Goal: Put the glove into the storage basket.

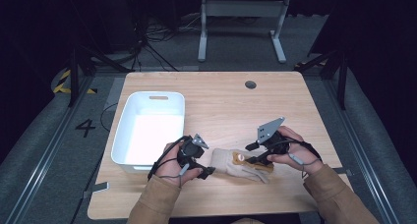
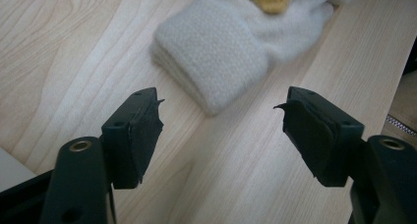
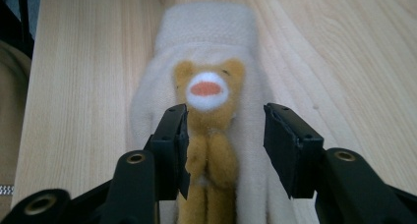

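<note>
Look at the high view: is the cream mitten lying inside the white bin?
No, the mitten lies on the bare table, right of the white bin.

Cream fleece mitten with tan bear appliqué, flat on the wooden table.

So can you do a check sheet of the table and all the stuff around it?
Surface: light wood table, round hole near the far edge.
Job's things: cream mitten with a yellow bear on it, lying flat near the front edge.
Clutter: white tub at the left, nothing seen inside.
Grippers: left gripper open, short of the mitten's cuff; right gripper open, jaws either side of the bear, right pad clear of it.
Cables: thin cable on the left gripper; dark cables on the floor behind.
Surroundings: grey floor, white desk frame, number 4 on the floor.
</note>
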Available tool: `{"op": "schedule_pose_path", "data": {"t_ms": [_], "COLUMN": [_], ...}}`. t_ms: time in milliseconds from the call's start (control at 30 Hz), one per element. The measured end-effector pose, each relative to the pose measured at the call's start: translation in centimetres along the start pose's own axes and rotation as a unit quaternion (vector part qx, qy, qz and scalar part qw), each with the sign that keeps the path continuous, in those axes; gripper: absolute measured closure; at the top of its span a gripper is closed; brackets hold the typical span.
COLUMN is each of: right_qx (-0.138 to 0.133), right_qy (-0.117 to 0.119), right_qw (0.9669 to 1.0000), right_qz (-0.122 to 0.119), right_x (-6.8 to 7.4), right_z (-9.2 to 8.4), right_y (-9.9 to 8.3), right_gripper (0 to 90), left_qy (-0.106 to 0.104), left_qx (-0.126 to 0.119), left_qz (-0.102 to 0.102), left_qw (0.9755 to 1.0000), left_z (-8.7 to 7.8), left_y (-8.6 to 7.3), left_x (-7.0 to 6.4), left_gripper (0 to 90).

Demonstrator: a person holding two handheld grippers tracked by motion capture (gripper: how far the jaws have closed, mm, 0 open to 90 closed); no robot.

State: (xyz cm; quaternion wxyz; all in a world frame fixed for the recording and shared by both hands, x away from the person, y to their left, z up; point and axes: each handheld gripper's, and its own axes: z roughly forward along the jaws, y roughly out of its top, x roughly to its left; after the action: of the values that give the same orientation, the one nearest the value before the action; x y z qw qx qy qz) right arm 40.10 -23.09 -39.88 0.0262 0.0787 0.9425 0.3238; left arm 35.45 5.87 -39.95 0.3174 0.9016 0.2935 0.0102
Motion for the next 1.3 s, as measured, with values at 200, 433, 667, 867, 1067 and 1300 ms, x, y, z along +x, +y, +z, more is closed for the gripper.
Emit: {"op": "schedule_pose_path", "data": {"t_ms": [200, 433, 667, 867, 1067, 1300], "right_qx": [-0.027, -0.056, -0.074, -0.082, -0.085, -0.071], "right_qy": [-0.014, -0.043, -0.081, -0.101, -0.120, -0.152], "right_qw": [0.9993, 0.9955, 0.9876, 0.9815, 0.9749, 0.9634], "right_qz": [0.024, 0.063, 0.113, 0.140, 0.167, 0.209], "right_x": [-0.1, 0.0, -0.2, -0.5, -0.9, -1.7], "right_z": [-1.4, -3.0, -4.8, -5.9, -6.7, -6.9], "right_y": [-0.7, -1.5, -3.0, -4.1, -5.2, -6.3], "right_gripper": [53.6, 53.1, 53.3, 53.1, 53.2, 58.7], "left_qy": [-0.005, -0.009, -0.019, -0.021, -0.023, -0.015], "left_qx": [-0.001, -0.009, -0.019, -0.023, -0.030, -0.032], "left_qz": [0.001, 0.003, 0.012, 0.020, 0.027, 0.032], "left_qw": [1.0000, 0.9999, 0.9996, 0.9993, 0.9989, 0.9989], "left_z": [0.2, 0.2, 0.1, 0.2, 0.3, 0.3], "left_y": [0.4, 1.2, 2.1, 2.5, 2.8, 2.8], "left_x": [0.1, 0.1, 0.0, -0.1, -0.2, -0.3], "left_gripper": [30.1, 31.1, 32.3, 32.0, 31.3, 31.1]}}
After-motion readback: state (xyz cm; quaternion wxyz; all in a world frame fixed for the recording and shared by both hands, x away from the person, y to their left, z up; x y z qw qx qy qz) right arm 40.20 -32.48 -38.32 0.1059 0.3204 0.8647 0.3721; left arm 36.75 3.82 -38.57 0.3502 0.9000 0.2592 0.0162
